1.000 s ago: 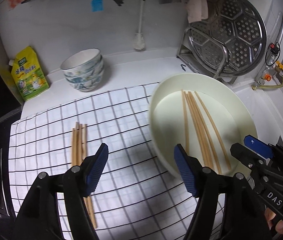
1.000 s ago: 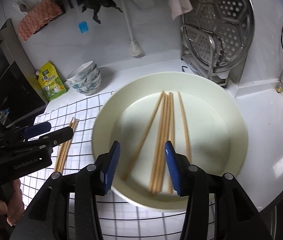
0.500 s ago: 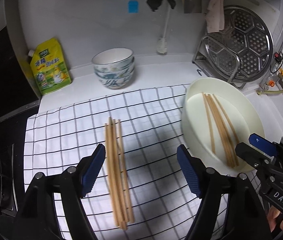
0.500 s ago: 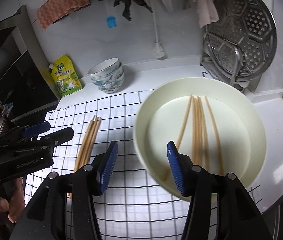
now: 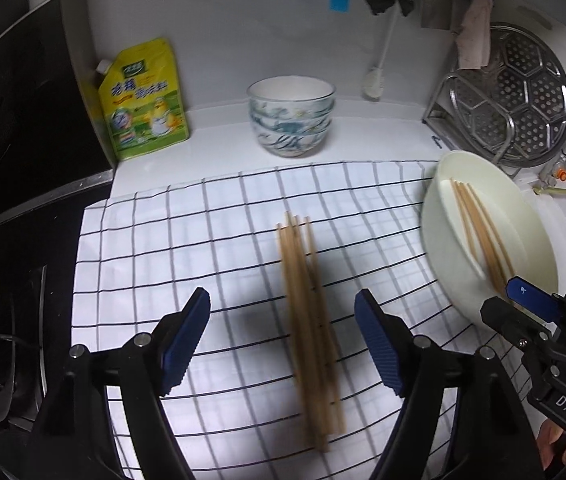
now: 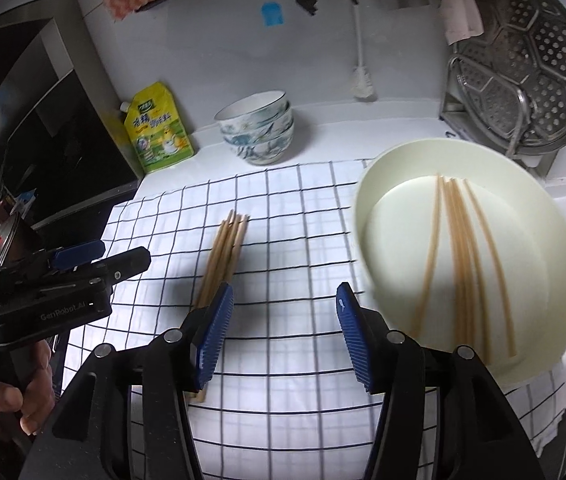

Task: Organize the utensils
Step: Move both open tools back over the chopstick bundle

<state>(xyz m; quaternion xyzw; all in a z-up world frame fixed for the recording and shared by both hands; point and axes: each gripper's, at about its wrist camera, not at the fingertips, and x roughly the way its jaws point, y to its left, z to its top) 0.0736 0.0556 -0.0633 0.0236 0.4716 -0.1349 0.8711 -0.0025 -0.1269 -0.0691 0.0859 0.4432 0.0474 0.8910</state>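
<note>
White tile backs your bench (image 5: 383, 136), where a checked cloth (image 5: 187, 240) carries a bundle of chopsticks (image 5: 307, 320). Their long axis runs from you toward the wall, tips fanned slightly at the far end. More chopsticks (image 6: 463, 264) lie the same way in the cream plate (image 6: 555, 264). Your left gripper (image 5: 283, 340) straddles the bundle, jaws wide and empty; your right gripper (image 6: 281, 332) hovers wide over the cloth.
</note>
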